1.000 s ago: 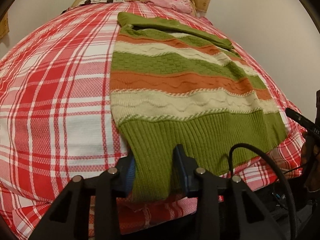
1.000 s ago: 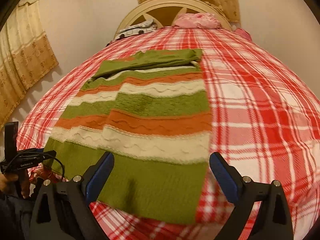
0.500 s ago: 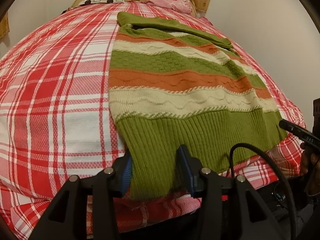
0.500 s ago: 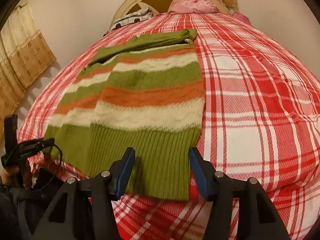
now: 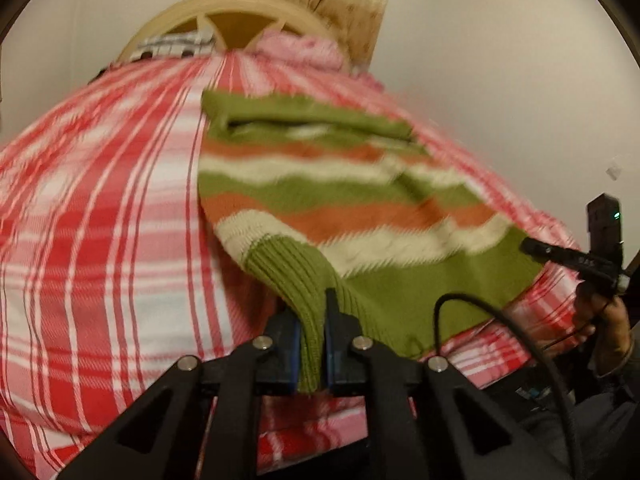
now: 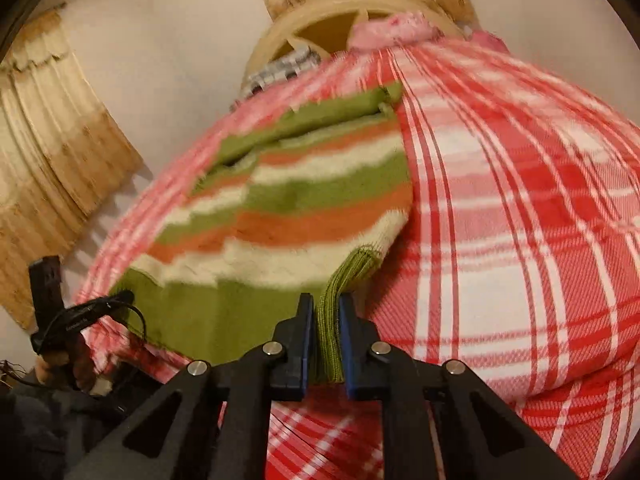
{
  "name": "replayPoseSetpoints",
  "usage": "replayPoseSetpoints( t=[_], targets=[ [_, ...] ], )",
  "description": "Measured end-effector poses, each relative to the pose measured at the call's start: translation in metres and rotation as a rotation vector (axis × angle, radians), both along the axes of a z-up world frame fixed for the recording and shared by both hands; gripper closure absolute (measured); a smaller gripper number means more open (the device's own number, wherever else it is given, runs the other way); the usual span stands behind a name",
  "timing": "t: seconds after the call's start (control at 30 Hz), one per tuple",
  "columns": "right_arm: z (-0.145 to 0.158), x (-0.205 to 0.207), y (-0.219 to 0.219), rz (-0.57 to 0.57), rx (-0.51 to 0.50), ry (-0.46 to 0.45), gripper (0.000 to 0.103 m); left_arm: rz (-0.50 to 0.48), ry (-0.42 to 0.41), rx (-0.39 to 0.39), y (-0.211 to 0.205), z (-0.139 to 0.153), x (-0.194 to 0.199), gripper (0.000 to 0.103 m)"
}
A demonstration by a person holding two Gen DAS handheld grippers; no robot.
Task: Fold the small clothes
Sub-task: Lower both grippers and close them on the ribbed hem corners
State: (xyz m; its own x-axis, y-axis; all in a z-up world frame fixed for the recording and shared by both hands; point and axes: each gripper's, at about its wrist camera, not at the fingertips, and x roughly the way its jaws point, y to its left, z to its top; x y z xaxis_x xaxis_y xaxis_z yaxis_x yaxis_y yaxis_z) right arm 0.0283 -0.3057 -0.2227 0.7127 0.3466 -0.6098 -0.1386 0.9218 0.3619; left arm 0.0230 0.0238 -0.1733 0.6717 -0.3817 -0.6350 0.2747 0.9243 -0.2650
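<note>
A striped knit sweater (image 5: 328, 200) in green, orange and cream lies on the plaid-covered bed (image 5: 100, 208), its ribbed green hem at the near edge. The left claw (image 5: 311, 344) is clamped on the hem's left corner. The right claw (image 6: 326, 332) is closing, its pads pinching the hem's right corner.

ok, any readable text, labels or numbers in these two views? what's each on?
None readable.
Small pale lettering on the other claw's black bar, left wrist view: too blurred to read.
The same kind of lettering on the black bar, right wrist view: too blurred.
Sweater, bedspread: no text.
</note>
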Motion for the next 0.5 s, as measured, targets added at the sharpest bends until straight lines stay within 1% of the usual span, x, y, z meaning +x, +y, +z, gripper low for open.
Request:
replayPoseSetpoints(
  t=[0.07, 0.13, 0.2, 0.23, 0.3, 0.37, 0.4, 0.43, 0.47, 0.5],
  targets=[
    [0.011, -0.002, -0.002, -0.002, 0.034, -0.045, 0.093, -0.011, -0.034, -0.012, 0.000, 0.010, 0.000, 0.094],
    [0.017, -0.001, -0.004, -0.006, 0.059, -0.065, 0.093, -0.015, -0.047, -0.008, 0.000, 0.013, 0.003, 0.094],
    [0.021, 0.004, -0.007, -0.012, 0.088, -0.073, 0.094, -0.010, -0.038, -0.021, 0.004, 0.013, 0.009, 0.094],
    [0.023, 0.007, -0.009, -0.013, 0.112, -0.077, 0.097, -0.008, -0.031, -0.036, 0.008, 0.012, 0.013, 0.094],
    [0.029, 0.011, -0.014, -0.013, 0.157, -0.086, 0.098, -0.010, -0.022, -0.078, 0.012, 0.013, 0.021, 0.094],
    [0.039, 0.016, -0.017, -0.011, 0.186, -0.104, 0.098, -0.016, -0.029, -0.095, 0.014, 0.017, 0.028, 0.094],
    [0.046, 0.021, -0.016, -0.005, 0.187, -0.112, 0.098, -0.016, -0.033, -0.092, 0.012, 0.019, 0.030, 0.094],
    [0.050, 0.027, -0.013, 0.022, 0.177, -0.094, 0.098, -0.016, -0.038, -0.088, 0.011, 0.020, 0.032, 0.094],
    [0.050, 0.033, -0.008, 0.040, 0.152, -0.072, 0.098, -0.017, -0.040, -0.089, 0.009, 0.021, 0.031, 0.094],
    [0.052, 0.034, -0.005, 0.035, 0.118, -0.067, 0.098, -0.020, -0.038, -0.089, 0.009, 0.021, 0.030, 0.094]
  ],
)
